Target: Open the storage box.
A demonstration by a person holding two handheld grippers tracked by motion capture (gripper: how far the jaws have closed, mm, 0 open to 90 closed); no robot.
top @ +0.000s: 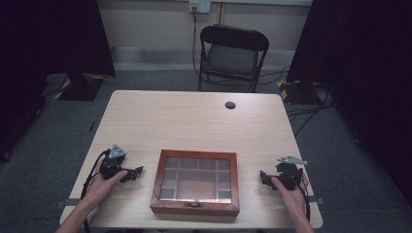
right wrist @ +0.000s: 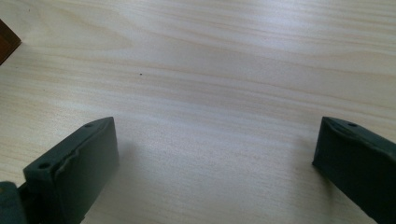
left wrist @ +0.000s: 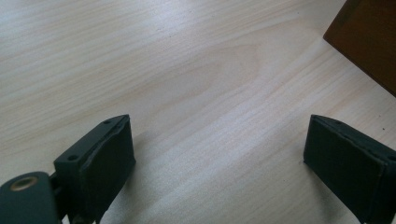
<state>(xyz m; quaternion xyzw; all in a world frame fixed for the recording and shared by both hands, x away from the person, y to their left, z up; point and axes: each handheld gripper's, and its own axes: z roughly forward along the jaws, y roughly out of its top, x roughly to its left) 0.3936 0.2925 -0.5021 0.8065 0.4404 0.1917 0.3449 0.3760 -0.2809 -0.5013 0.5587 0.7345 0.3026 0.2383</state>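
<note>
Box (top: pixel 195 182), a wooden one with a glass lid divided into panes, is sitting on the pale tabletop (top: pixel 194 121) near its front edge in the high view, its small metal clasp facing the person. It is lying midway between the two hands, touched by neither. The left gripper (top: pixel 137 172) is resting on the tabletop just to the left of the box, held in the person's left hand (top: pixel 102 182), with its jaws pointing toward the box's left side and a cable trailing back along the forearm. The right gripper (top: pixel 263 176) is sitting on the other side, in the right hand (top: pixel 286 187), its jaws pointing at the box's right side. A black folding chair (top: pixel 232 56) is standing on the grey carpet beyond the far edge, and a small round dark hole (top: pixel 230 105) is showing in the tabletop near that edge.

In the left gripper view, the two black jaws are standing wide apart over bare wood grain with nothing between them, and a corner of the box (left wrist: pixel 366 42) is showing at the upper right, apart from the jaws.

In the right gripper view, the jaws are likewise spread wide and released, holding nothing, while a sliver of the box (right wrist: pixel 7 44) is peeking in at the upper left edge.
</note>
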